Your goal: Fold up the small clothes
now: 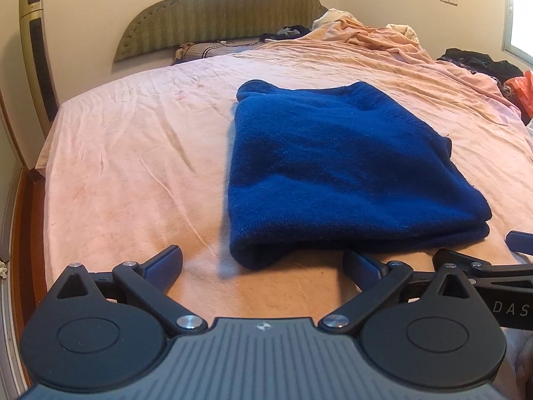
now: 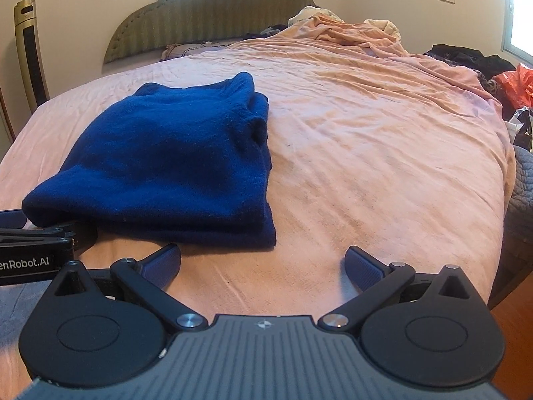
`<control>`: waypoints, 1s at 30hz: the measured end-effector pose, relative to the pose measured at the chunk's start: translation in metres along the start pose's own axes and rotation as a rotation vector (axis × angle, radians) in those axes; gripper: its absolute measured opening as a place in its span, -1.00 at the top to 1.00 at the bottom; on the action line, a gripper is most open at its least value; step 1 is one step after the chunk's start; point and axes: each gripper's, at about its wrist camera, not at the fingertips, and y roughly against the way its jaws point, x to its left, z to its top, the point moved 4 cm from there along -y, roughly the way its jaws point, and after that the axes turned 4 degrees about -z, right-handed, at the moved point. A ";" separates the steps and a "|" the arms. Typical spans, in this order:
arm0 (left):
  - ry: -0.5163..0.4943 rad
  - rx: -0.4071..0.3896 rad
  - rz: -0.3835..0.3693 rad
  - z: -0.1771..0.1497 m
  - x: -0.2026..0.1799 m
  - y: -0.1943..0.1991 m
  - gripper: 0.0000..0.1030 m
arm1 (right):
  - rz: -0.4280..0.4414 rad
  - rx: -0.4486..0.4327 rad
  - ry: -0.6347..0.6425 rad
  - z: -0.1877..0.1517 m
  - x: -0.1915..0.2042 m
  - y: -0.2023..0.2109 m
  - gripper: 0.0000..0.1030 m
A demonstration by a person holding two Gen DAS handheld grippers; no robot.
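A: Where's the garment?

B: The folded dark-blue knitted sweater (image 1: pixel 336 173) lies centre frame on the wrinkled pink bedsheet (image 1: pixel 133 166).

A: The claws?

B: Left gripper (image 1: pixel 263 263) and right gripper (image 2: pixel 263 263) both spread, empty, lower frame. I'd pinch the near edge squarely, layers together.

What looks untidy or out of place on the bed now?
The blue sweater lies neatly folded on the pink sheet. The odd part is far right: loose dark clothes and an orange bag heaped at the edge.
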 end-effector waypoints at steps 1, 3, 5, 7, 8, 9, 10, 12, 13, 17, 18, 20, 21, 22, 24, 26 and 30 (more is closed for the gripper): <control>0.005 -0.003 0.000 0.000 0.001 0.000 -1.00 | 0.001 0.000 0.000 0.000 0.000 0.000 -1.00; 0.010 -0.006 0.005 0.000 0.001 0.000 -1.00 | 0.004 0.002 0.000 0.000 0.000 0.000 -1.00; 0.012 -0.007 0.016 0.000 0.000 0.000 -1.00 | 0.007 0.004 0.001 0.001 0.000 -0.001 -1.00; 0.013 -0.007 0.034 -0.001 -0.001 0.001 -1.00 | 0.009 0.005 0.001 0.002 0.000 -0.002 -1.00; 0.012 -0.007 0.045 -0.001 -0.001 0.001 -1.00 | 0.011 0.006 0.001 0.002 0.000 -0.002 -1.00; 0.012 -0.008 0.054 -0.002 -0.001 0.002 -1.00 | 0.013 0.007 0.002 0.002 0.000 -0.002 -1.00; 0.013 -0.008 0.059 -0.002 0.000 0.003 -1.00 | 0.016 0.007 0.002 0.002 0.000 -0.003 -1.00; 0.019 -0.007 0.057 -0.003 0.001 0.004 -1.00 | 0.017 0.007 0.003 0.002 0.000 -0.003 -1.00; 0.020 -0.006 0.054 -0.003 0.002 0.004 -1.00 | 0.018 0.007 0.004 0.002 0.000 -0.003 -1.00; 0.022 -0.006 0.052 -0.004 0.003 0.005 -1.00 | 0.017 0.006 0.003 0.001 0.000 -0.002 -1.00; 0.022 -0.006 0.052 -0.004 0.003 0.005 -1.00 | 0.018 0.006 0.004 0.002 0.000 -0.003 -1.00; 0.022 -0.006 0.051 -0.004 0.003 0.005 -1.00 | 0.018 0.006 0.003 0.002 0.000 -0.003 -1.00; 0.023 -0.007 0.052 -0.004 0.003 0.005 -1.00 | 0.018 0.007 0.003 0.002 0.000 -0.003 -1.00; 0.021 -0.006 0.053 -0.004 0.003 0.005 -1.00 | 0.018 0.007 0.004 0.002 0.000 -0.003 -1.00; 0.021 -0.007 0.057 -0.004 0.003 0.005 -1.00 | 0.018 0.007 0.003 0.002 0.000 -0.003 -1.00; 0.020 -0.007 0.063 -0.004 0.002 0.004 -1.00 | 0.019 0.006 0.003 0.001 0.000 -0.003 -1.00; 0.021 -0.008 0.061 -0.003 0.002 0.004 -1.00 | 0.019 0.007 0.003 0.002 0.000 -0.003 -1.00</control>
